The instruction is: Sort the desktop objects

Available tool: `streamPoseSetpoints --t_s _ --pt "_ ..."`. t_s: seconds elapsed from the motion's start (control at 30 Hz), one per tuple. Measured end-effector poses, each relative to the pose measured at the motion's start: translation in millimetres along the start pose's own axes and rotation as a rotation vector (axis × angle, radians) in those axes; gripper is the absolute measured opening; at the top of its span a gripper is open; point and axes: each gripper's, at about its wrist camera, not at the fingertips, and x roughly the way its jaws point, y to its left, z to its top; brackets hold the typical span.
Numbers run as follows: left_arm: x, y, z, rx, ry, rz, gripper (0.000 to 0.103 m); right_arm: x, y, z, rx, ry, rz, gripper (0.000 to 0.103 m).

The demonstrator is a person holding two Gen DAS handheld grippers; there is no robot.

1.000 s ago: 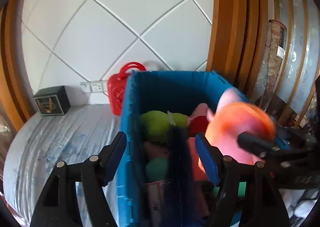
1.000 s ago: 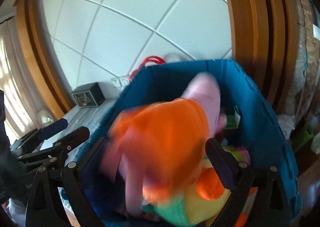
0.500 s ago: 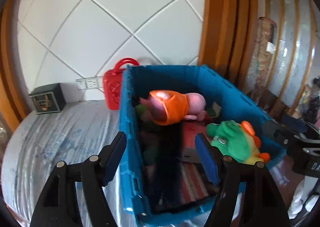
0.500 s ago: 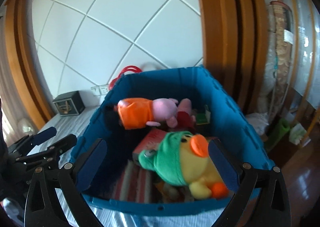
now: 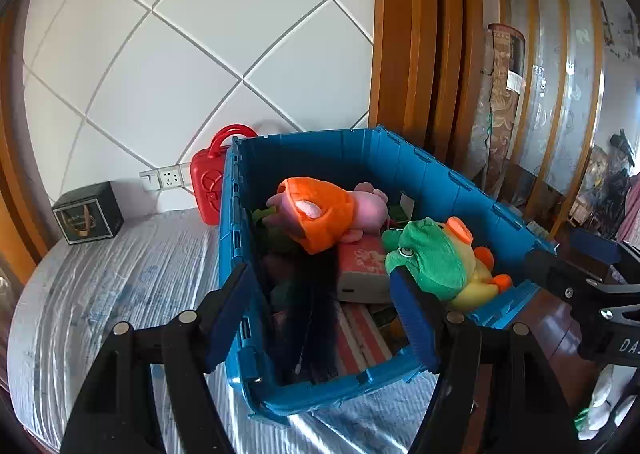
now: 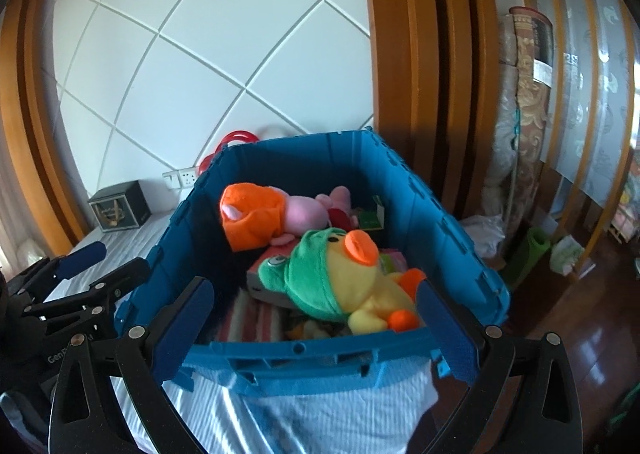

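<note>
1. Blue storage crate [image 5: 424, 177] sits on a pale striped cloth [image 5: 120, 274] w/ its lid off, packed w/ toys; near rim partly cut by gripper fingers in both views.
2. Pink pig plush in orange dress [image 6: 256, 213] lies on top toward the back; its face is turned away, hard to read.
3. Yellow duck plush in green frog hood [image 6: 344, 278] lies on top at the front-right, near the rim.
4. Under the plushes: a red-topped box [image 5: 362, 262] and sth striped, mostly hidden; left part of the crate interior is in dark shadow, contents unreadable.
5. Left gripper [image 5: 324, 314]: jaws apart, nothing between the pads; crate's left wall shows in the gap, contact can't be told.
6. Right gripper [image 6: 316, 330]: jaws spread wide, empty, in front of the crate's near rim.
7. Red plastic case [image 5: 210, 185] w/ handle stands behind the crate, mostly hidden in right wrist view.
8. Small dark box [image 5: 88, 217] at the wall, well apart from crate; a wall socket strip [image 5: 166, 177] beside the case.
</note>
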Motion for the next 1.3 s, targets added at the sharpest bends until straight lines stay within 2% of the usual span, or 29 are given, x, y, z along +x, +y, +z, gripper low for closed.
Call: streamPoseSetpoints --t_s 0.87,1.17,1.3 --pt "-5.5 -4.2 -6.6 0.03 -0.011 -0.023 0.07 -4.1 -4.5 -2.9 0.016 0.004 -0.01 0.103" --pt "-5.4 -0.5 -4.9 0.01 -0.004 -0.009 0.07 -3.4 -2.3 -3.2 0.021 0.007 -0.004 0.103" --pt "-6.3 1.0 -4.8 -0.004 -0.012 -0.05 0.071 -2.9 -1.5 -4.1 0.021 0.007 0.001 0.103"
